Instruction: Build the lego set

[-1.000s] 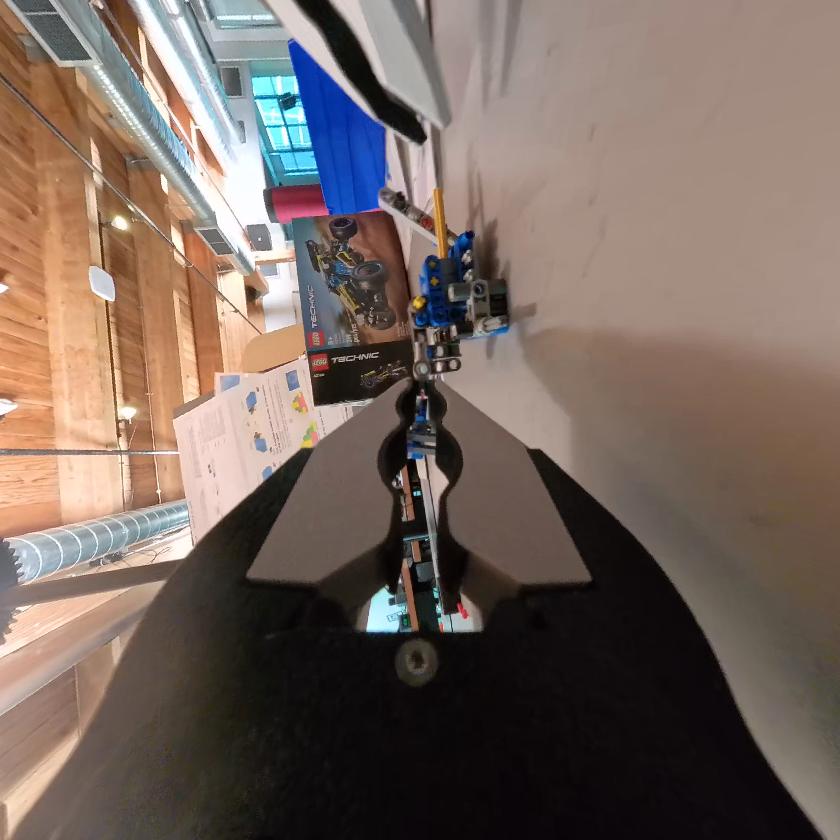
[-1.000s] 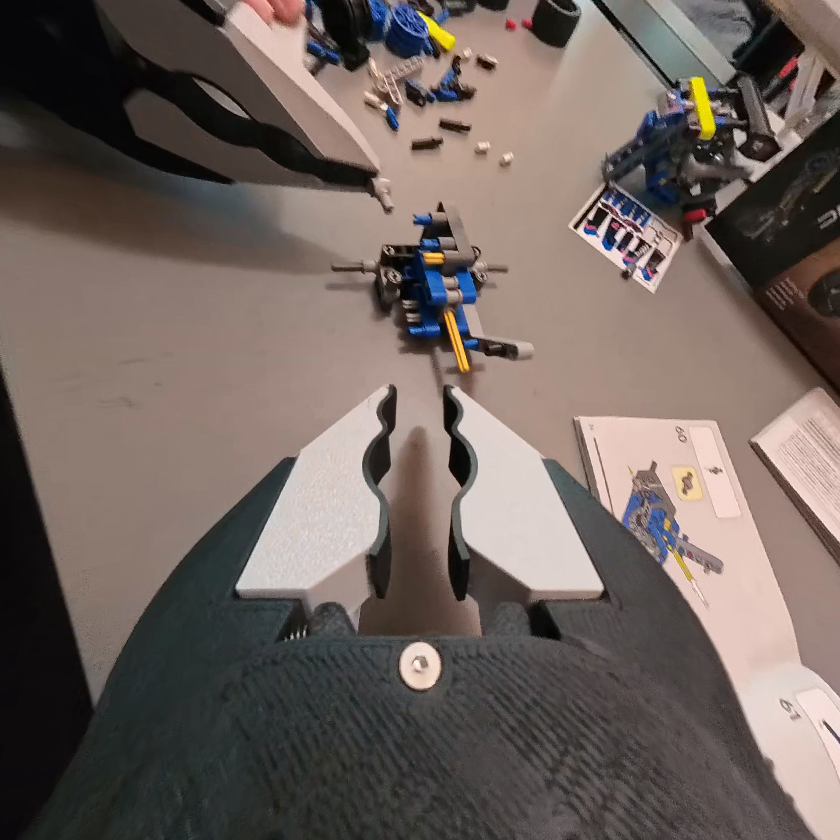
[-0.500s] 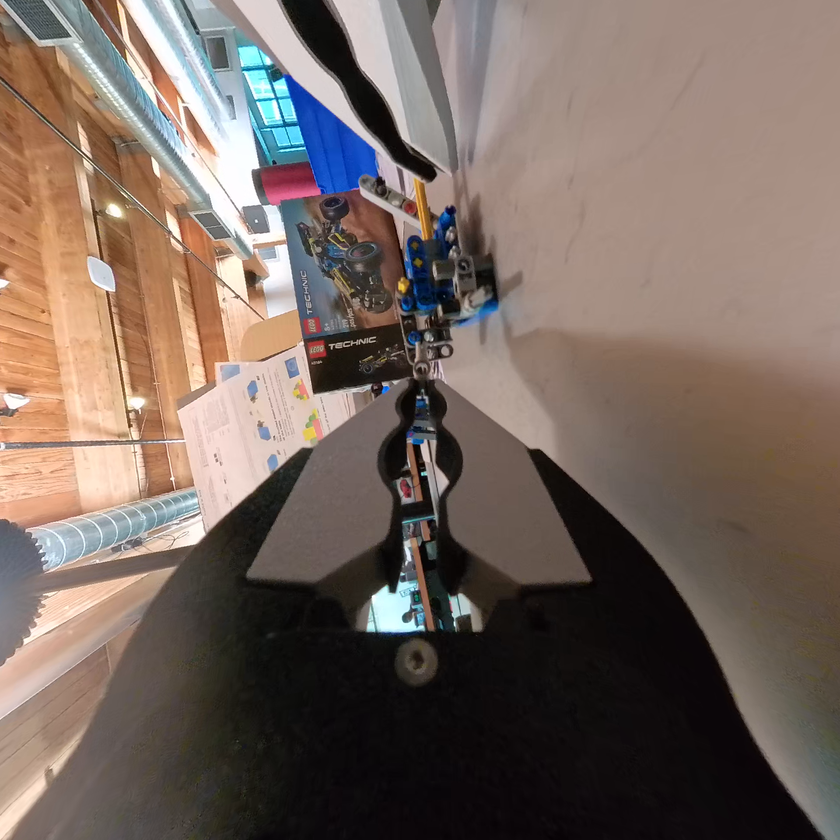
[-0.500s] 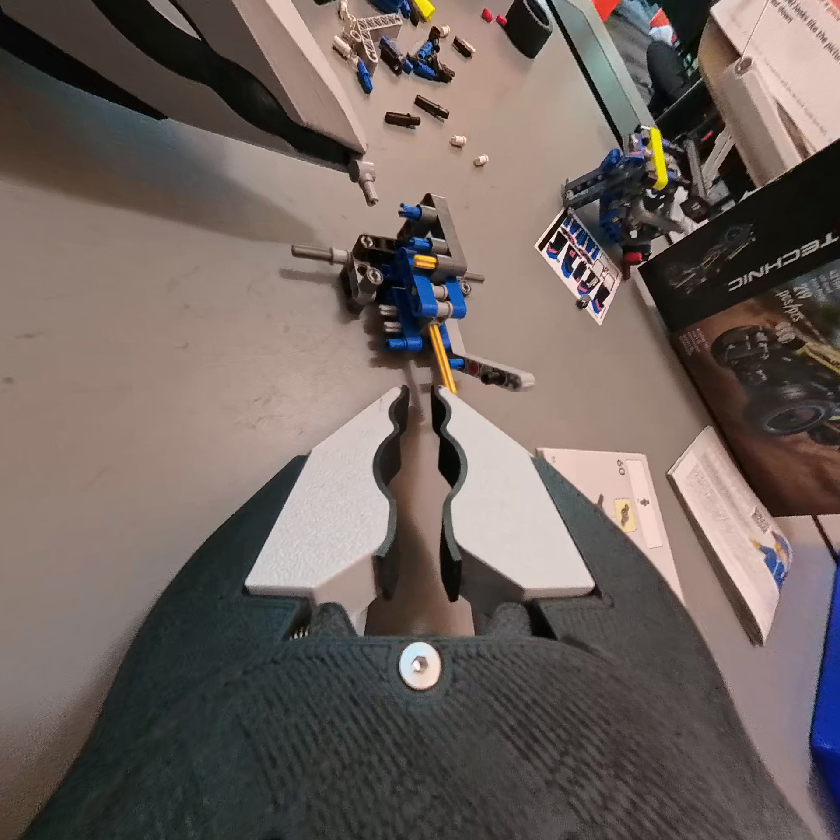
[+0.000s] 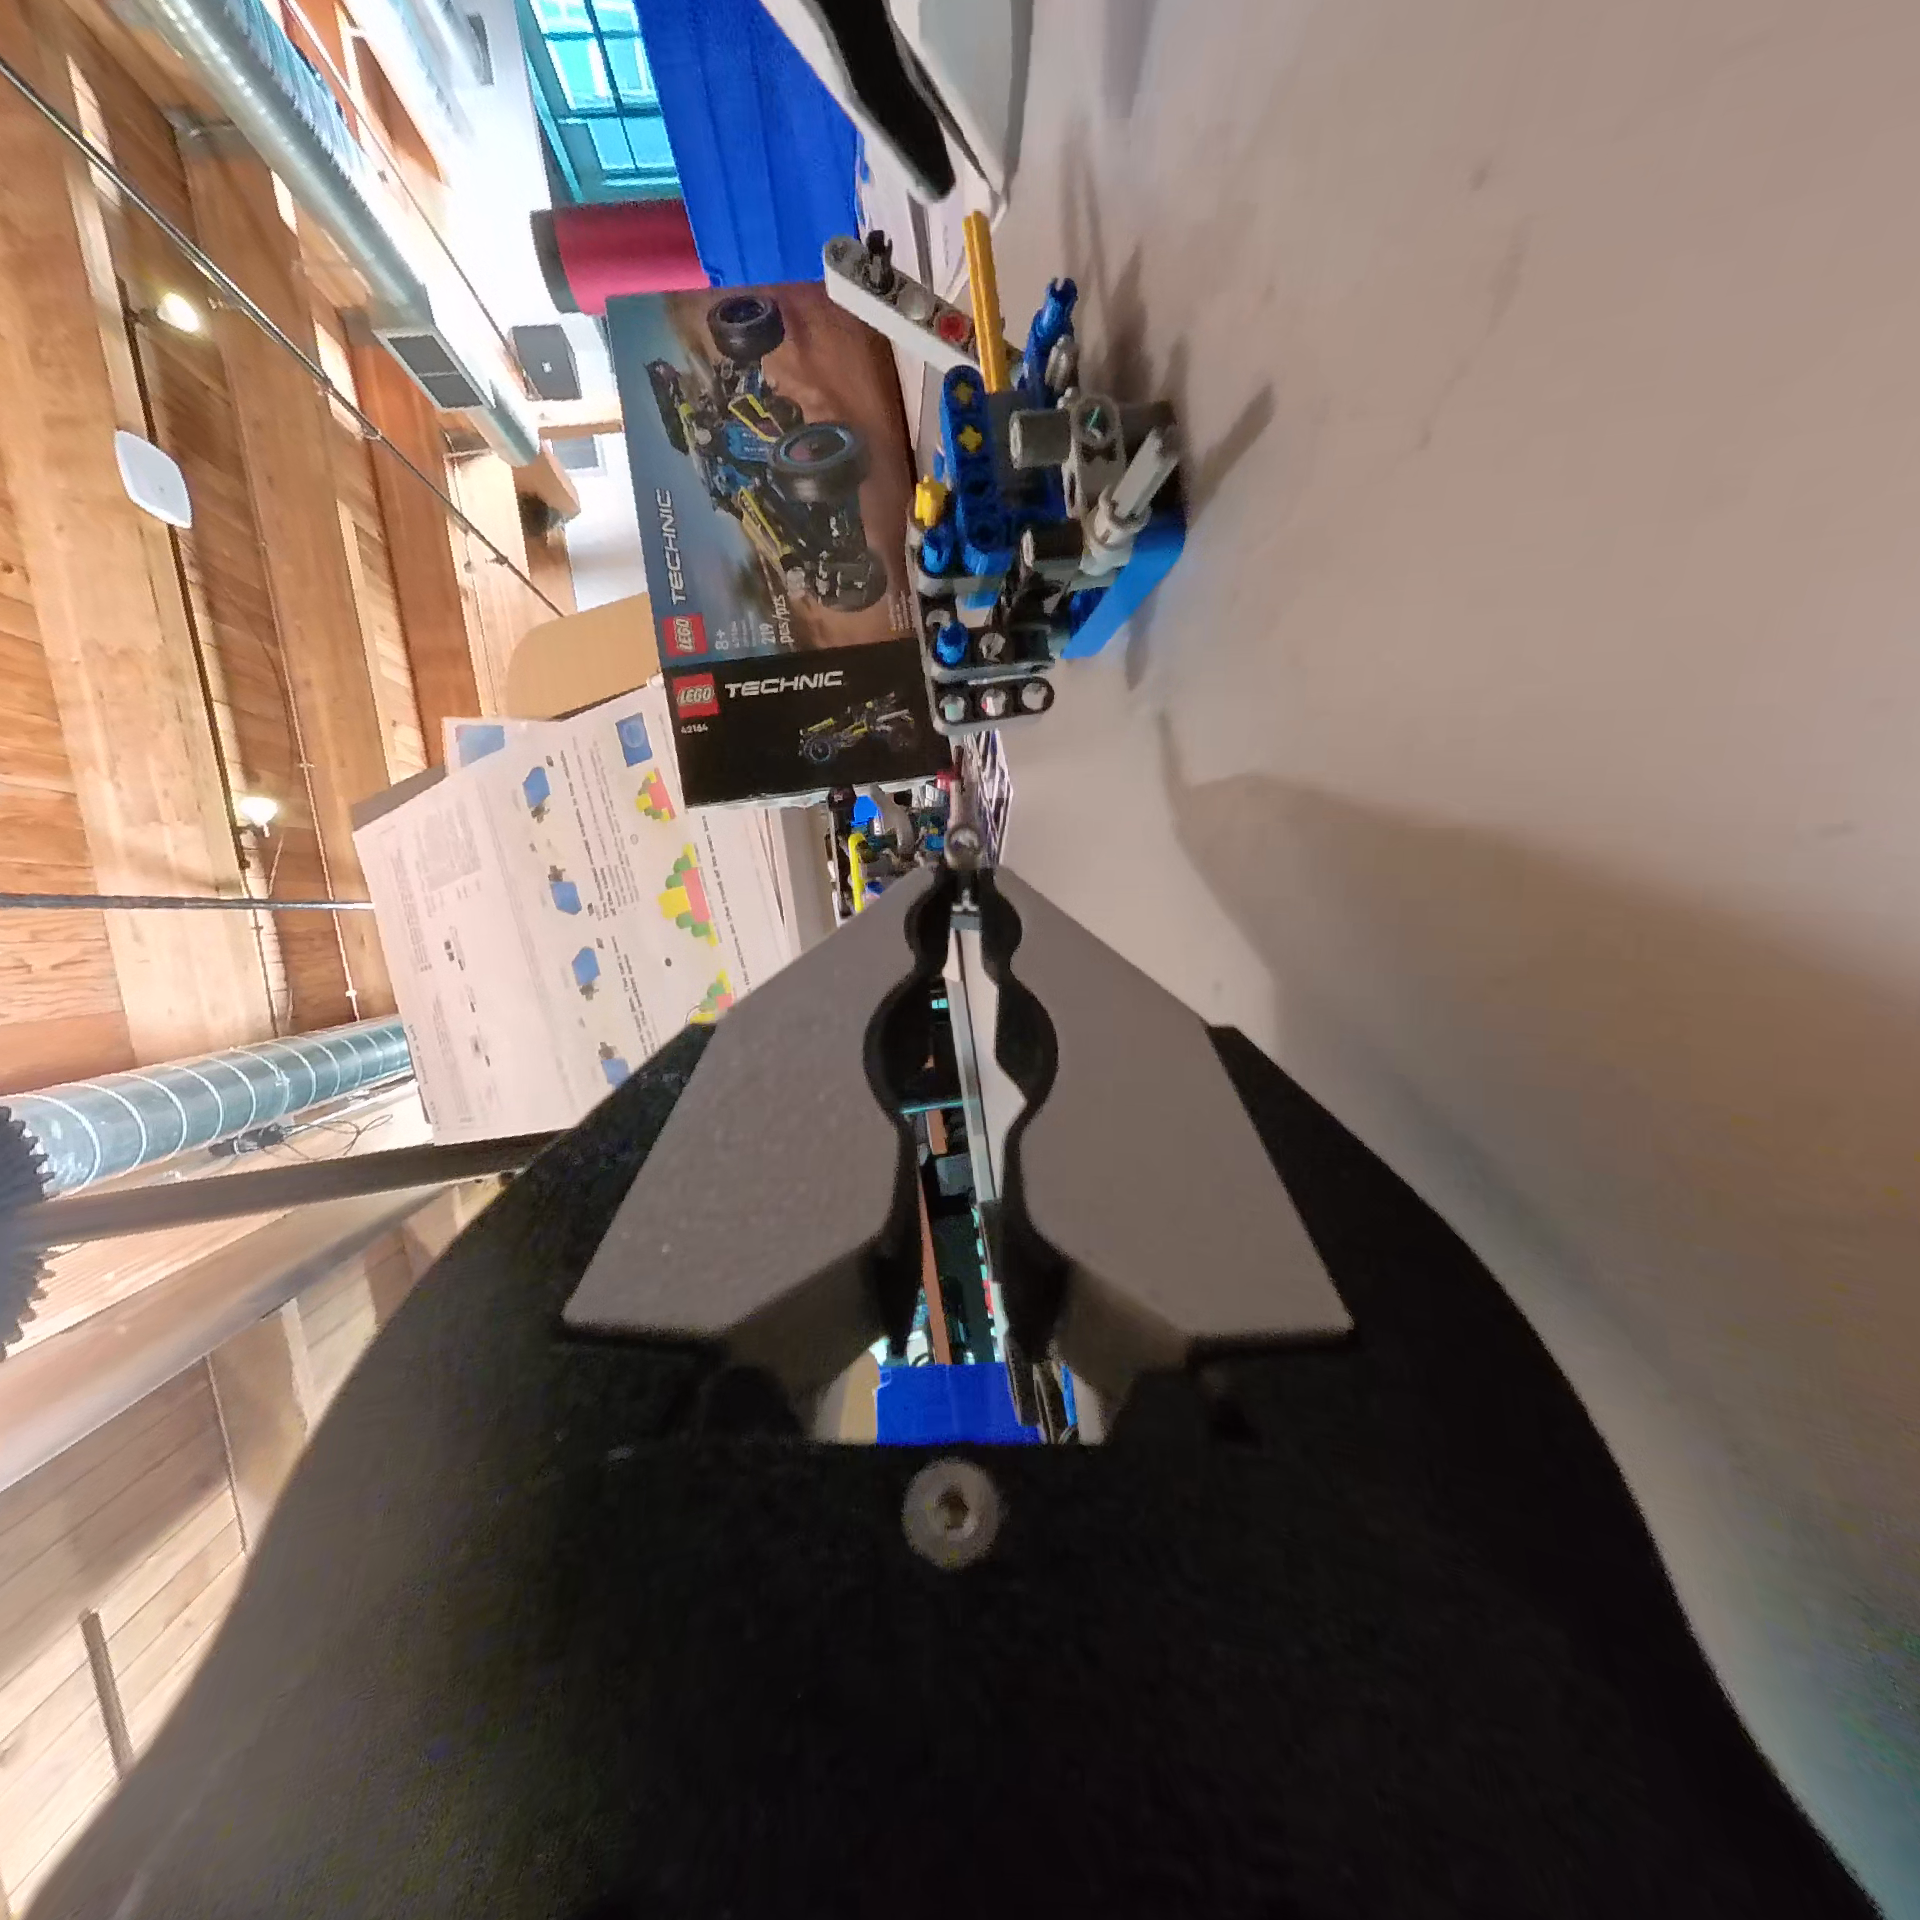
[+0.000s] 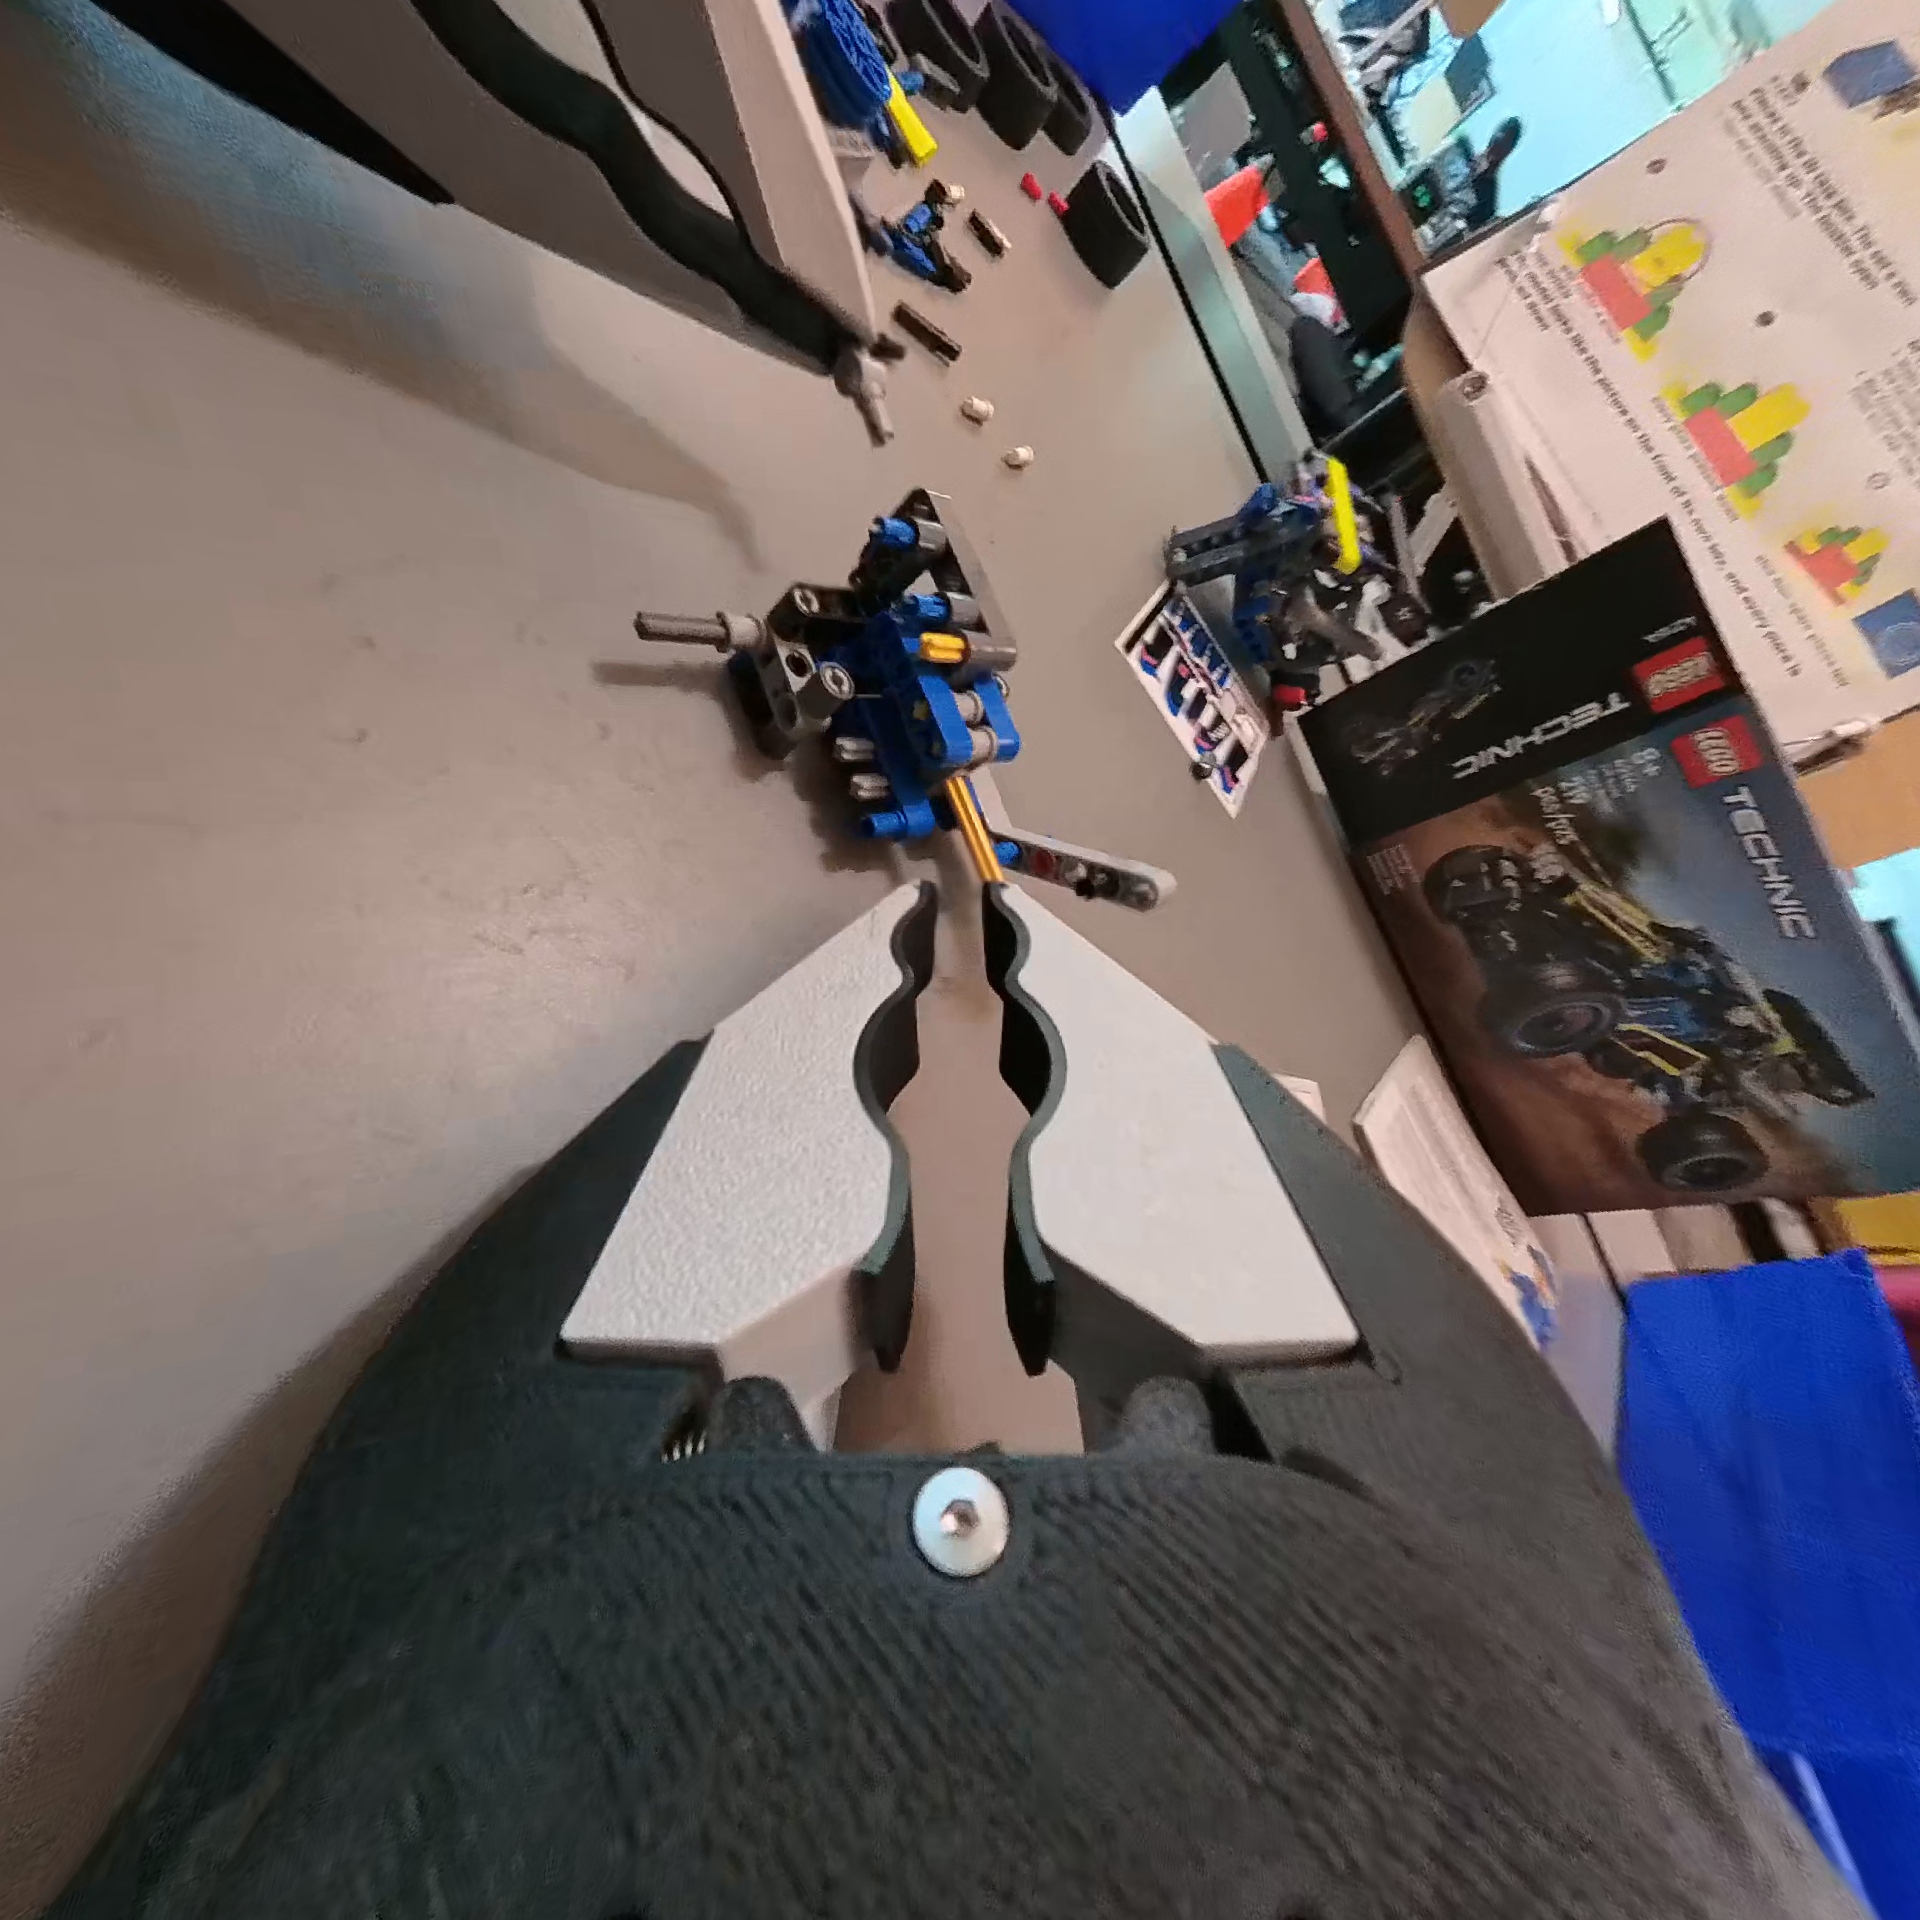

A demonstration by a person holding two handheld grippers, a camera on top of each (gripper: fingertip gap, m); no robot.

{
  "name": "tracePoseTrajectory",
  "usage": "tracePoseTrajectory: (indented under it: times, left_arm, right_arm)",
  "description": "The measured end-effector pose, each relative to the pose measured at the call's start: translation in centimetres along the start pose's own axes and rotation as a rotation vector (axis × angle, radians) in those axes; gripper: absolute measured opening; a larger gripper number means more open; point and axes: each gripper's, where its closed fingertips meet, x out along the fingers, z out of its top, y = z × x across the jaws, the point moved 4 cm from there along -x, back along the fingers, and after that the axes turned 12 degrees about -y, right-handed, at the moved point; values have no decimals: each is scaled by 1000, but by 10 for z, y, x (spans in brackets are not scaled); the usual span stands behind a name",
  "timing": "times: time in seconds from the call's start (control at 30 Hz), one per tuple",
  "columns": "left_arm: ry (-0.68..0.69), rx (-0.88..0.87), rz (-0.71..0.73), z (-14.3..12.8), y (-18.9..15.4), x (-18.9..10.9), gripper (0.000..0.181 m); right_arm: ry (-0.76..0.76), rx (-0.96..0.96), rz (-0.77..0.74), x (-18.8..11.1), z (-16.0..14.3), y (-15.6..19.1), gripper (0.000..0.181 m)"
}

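Note:
A blue, grey and black Technic sub-assembly [image 6: 894, 707] lies on the grey table [image 6: 364, 831], with a yellow axle [image 6: 971, 821] and a light grey beam [image 6: 1081, 868] sticking out toward me. My right gripper [image 6: 956, 904] is low over the table, its jaws a narrow gap apart with nothing between them. The axle's end meets its right fingertip [image 6: 1003, 914]. My left gripper [image 5: 961, 894] is shut on a small grey pin [image 5: 961, 847] just short of the assembly [image 5: 1039, 520]. It also shows in the right wrist view [image 6: 847, 353], pin [image 6: 868, 390] at its tip.
The set's box [image 6: 1610, 883] stands at the right, by a sticker sheet [image 6: 1195, 675] and a second blue and yellow sub-assembly [image 6: 1288, 561]. Loose pins [image 6: 925, 332] and black tyres [image 6: 1112, 218] lie at the far end. An instruction booklet [image 6: 1455, 1174] and a blue bin [image 6: 1766, 1507] are near right. About 11 centimeters separates my left fingertips from my right.
My right gripper has come closer to the yellow axle, tilted, and its jaws have narrowed. My left gripper, still holding the pin, has moved closer to the assembly.

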Motion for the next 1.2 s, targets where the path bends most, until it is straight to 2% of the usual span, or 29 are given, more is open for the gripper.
tracePoseTrajectory:
  times: [0.4, 0.97, 1.2]
  left_arm:
    - [-8, 23, -11, 3, -2, 0, 1]
    - [-15, 37, -20, 6, -4, 1, 1]
    - [-31, -56, -1, 2, 1, 1, 1]
  right_arm:
    - [107, -267, -45, 1, -9, 10, 0]
    - [103, -305, -63, 2, -8, 10, 4]
    - [86, -289, -62, 3, -8, 9, 4]
